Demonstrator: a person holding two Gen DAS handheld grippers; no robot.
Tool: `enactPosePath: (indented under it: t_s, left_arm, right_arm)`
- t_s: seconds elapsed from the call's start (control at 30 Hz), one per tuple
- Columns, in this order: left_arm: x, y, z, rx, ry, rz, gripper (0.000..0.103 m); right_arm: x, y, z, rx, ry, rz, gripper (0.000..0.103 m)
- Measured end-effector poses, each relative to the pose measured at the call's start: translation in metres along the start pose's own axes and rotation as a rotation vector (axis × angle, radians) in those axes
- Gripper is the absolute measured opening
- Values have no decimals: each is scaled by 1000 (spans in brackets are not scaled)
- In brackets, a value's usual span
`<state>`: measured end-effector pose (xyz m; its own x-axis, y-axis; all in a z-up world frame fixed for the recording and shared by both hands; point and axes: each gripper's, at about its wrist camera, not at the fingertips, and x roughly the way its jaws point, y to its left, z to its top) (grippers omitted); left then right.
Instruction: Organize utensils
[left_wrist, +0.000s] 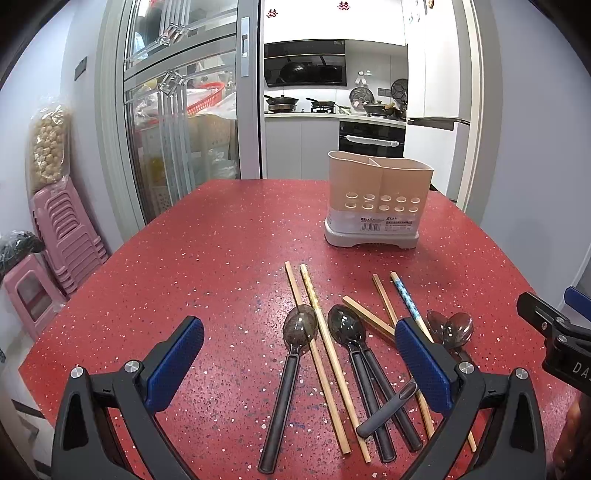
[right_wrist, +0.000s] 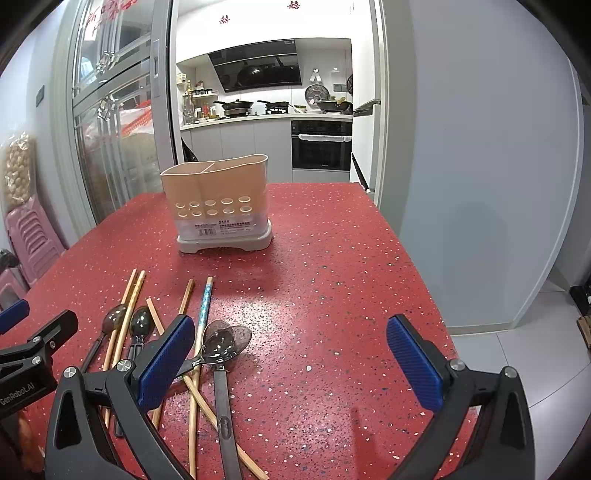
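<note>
Several dark plastic spoons (left_wrist: 300, 326) (right_wrist: 221, 345) and wooden chopsticks (left_wrist: 325, 341) (right_wrist: 127, 314) lie scattered on the red speckled table (left_wrist: 207, 258) (right_wrist: 332, 280). One chopstick has a blue patterned tip (left_wrist: 406, 299) (right_wrist: 204, 306). A beige two-compartment utensil holder (left_wrist: 376, 199) (right_wrist: 218, 203) stands upright beyond them and looks empty. My left gripper (left_wrist: 299, 365) hovers open above the spoons and chopsticks. My right gripper (right_wrist: 291, 360) is open over bare table, to the right of the pile, its left finger (right_wrist: 166, 360) above the rightmost spoons.
Pink plastic stools (left_wrist: 62, 229) are stacked left of the table by a glass sliding door (left_wrist: 177, 110). The table's right edge drops to a grey tiled floor (right_wrist: 524, 354). An open doorway behind leads into a kitchen (left_wrist: 332, 92).
</note>
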<state>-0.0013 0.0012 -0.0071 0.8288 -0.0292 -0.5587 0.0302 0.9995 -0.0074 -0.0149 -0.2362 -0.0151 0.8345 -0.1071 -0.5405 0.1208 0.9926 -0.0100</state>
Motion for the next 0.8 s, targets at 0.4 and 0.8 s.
enactPosePath:
  t_s: [0.4,0.8]
  left_arm:
    - [-1,0,0,1,-2,-1,103]
    - [-1,0,0,1,1,-1,103]
  right_arm:
    - [0,1,0,-2,0,0,103]
    - [0,1,0,-1,0,0,103]
